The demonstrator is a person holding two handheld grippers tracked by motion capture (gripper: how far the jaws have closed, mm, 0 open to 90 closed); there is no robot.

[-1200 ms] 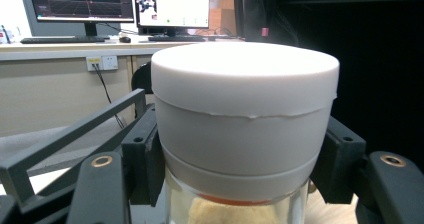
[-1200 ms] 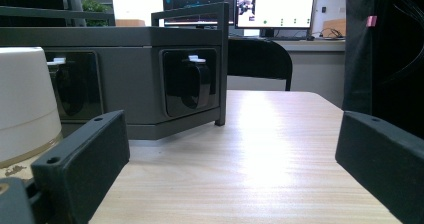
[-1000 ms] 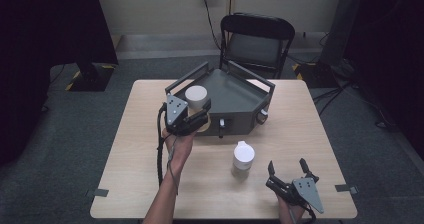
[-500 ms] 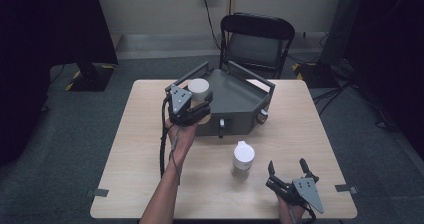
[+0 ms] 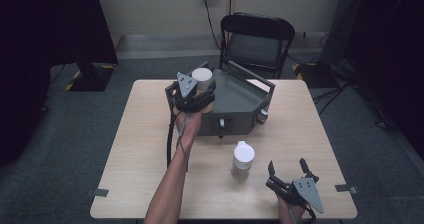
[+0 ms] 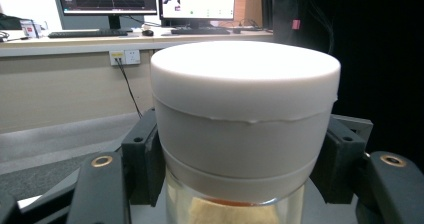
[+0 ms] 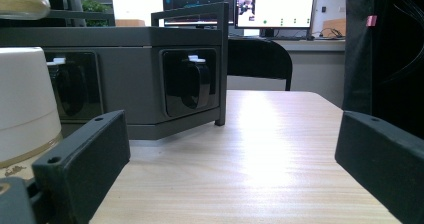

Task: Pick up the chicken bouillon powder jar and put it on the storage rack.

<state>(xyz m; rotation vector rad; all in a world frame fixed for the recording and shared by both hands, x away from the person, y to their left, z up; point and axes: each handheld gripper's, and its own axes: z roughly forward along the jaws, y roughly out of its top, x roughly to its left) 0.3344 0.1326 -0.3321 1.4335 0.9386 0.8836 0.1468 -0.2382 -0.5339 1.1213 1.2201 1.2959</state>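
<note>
Left tongs [image 5: 200,91] pinching white-lidded glass jar [image 5: 202,79] by the lid, upper centre, clear above dark grey metal tray [image 5: 240,96] for set-down; right tongs [image 5: 289,173] spread, idle.

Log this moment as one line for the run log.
left gripper: shut on white-lidded jar, over grey tray | right gripper: open, near table edge | second jar: standing on table

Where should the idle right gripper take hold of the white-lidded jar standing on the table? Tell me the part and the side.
Grip the white-lidded jar round its glass body just under the lid, coming in level from the person's side. It stands upright and apart from the grey tray, and the right gripper already rests open beside it. The lid's spout would likely make an uneven hold.
</note>
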